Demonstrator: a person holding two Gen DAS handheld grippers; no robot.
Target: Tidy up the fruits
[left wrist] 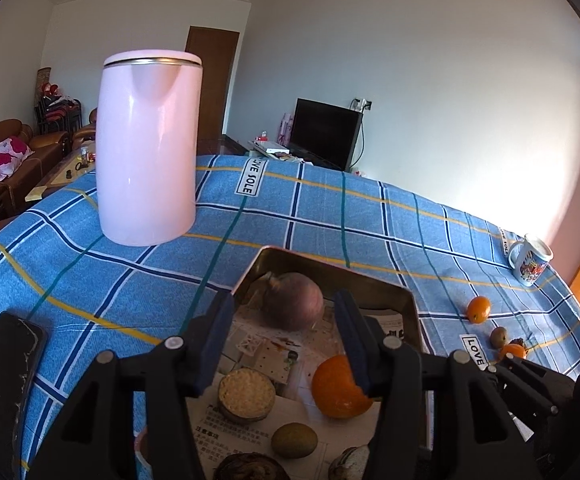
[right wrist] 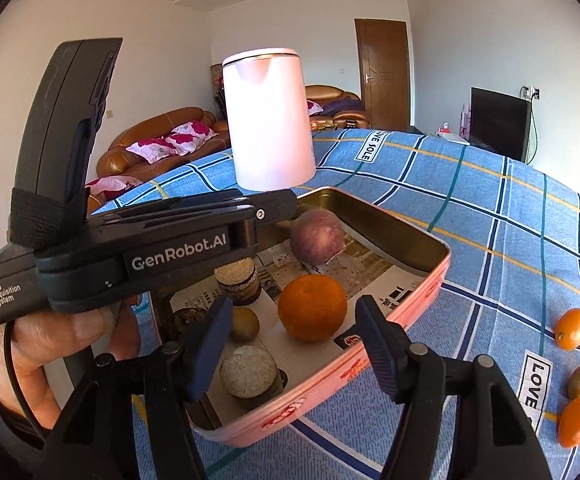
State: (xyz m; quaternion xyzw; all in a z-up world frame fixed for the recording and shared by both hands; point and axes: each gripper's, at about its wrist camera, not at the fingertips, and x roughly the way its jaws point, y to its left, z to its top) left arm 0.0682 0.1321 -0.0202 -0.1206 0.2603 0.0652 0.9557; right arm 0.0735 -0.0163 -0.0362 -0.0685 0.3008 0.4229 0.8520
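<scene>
Sitting in rectangular pink metal tin: round orange, purple onion, both grippers released above, tall pink kettle behind, small kumquats beside, blue checked tablecloth.

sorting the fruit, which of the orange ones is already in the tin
The big round orange lying in the pink tin. The two small kumquats are on the blue checked cloth outside it.

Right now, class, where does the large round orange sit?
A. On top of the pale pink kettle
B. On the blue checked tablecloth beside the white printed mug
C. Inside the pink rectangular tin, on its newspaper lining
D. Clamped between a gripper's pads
C: the large round orange rests on the newspaper inside the pink rectangular tin, with nothing touching it.
</scene>
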